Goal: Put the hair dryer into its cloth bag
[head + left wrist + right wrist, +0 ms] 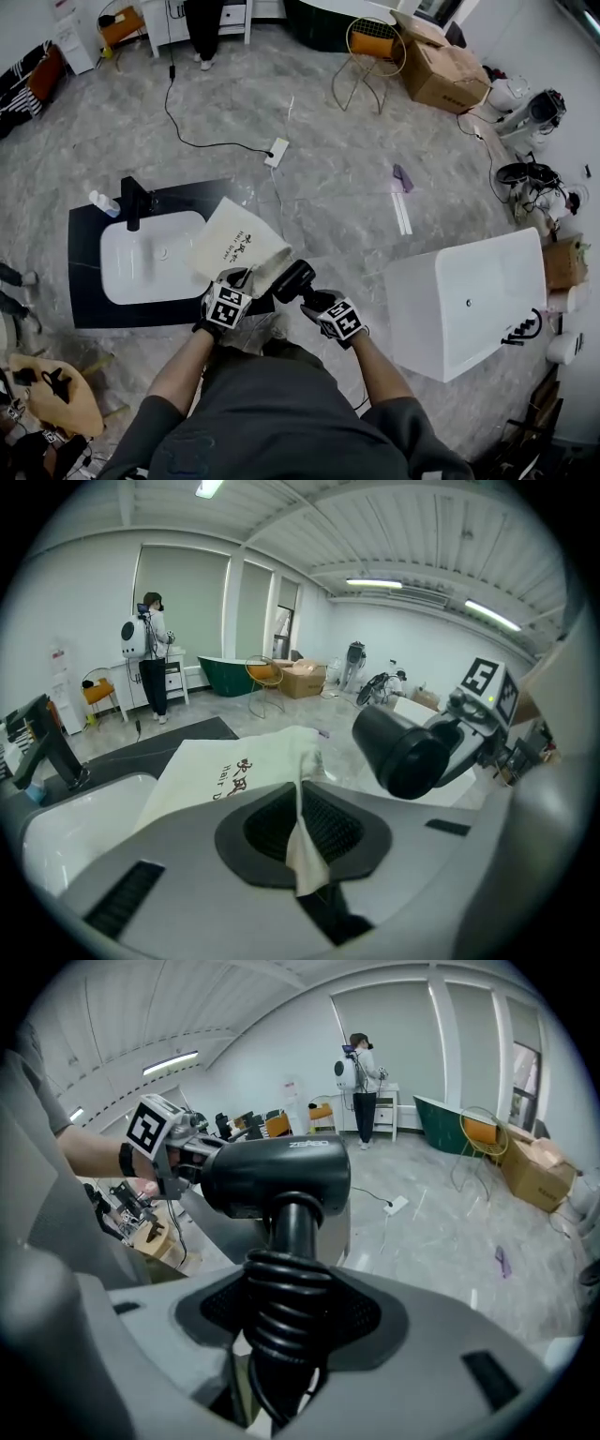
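A cream cloth bag (236,246) with dark lettering lies over the right edge of a white basin. My left gripper (232,281) is shut on the bag's near edge; in the left gripper view a fold of the bag (302,841) runs between the jaws. My right gripper (317,300) is shut on the black hair dryer (292,279), just right of the bag's mouth. In the right gripper view the hair dryer (277,1177) stands upright, its handle with the coiled cord between the jaws. The dryer's barrel (405,751) also shows in the left gripper view.
The white basin (141,267) sits in a black countertop (84,272) with a black tap (134,202). A white cabinet (469,300) stands at right. Cardboard boxes (442,70) and a wire chair (370,52) are farther off. A person (152,653) stands by a far counter.
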The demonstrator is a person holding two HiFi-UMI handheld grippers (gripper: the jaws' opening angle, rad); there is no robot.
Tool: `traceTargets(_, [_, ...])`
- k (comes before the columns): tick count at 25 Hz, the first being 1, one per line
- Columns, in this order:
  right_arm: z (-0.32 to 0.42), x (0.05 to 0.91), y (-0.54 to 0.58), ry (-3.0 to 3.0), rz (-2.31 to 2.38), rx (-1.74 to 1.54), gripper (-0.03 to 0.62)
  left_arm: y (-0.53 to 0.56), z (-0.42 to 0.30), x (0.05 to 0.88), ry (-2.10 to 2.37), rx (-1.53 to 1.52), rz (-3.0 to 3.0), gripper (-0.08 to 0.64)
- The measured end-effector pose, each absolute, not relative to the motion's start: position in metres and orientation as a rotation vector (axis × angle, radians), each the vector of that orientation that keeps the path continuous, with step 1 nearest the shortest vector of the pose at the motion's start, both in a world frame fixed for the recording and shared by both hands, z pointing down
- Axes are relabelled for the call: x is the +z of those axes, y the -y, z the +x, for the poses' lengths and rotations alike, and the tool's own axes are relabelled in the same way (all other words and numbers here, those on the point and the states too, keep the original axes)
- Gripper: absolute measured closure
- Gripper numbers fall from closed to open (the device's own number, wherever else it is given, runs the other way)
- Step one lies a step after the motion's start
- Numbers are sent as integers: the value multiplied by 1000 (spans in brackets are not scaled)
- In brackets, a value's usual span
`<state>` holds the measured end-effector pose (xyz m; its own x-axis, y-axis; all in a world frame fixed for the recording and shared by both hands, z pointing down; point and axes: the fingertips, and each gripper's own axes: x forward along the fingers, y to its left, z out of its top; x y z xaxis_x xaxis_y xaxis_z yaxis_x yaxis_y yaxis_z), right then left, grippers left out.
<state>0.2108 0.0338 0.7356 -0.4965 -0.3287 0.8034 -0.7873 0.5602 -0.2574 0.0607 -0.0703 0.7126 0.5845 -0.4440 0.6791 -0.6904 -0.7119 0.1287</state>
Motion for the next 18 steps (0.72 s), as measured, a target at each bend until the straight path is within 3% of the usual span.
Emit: traceTargets(18, [183, 789, -8, 1985, 718, 865, 357, 62, 61, 709, 882, 899, 2458, 538])
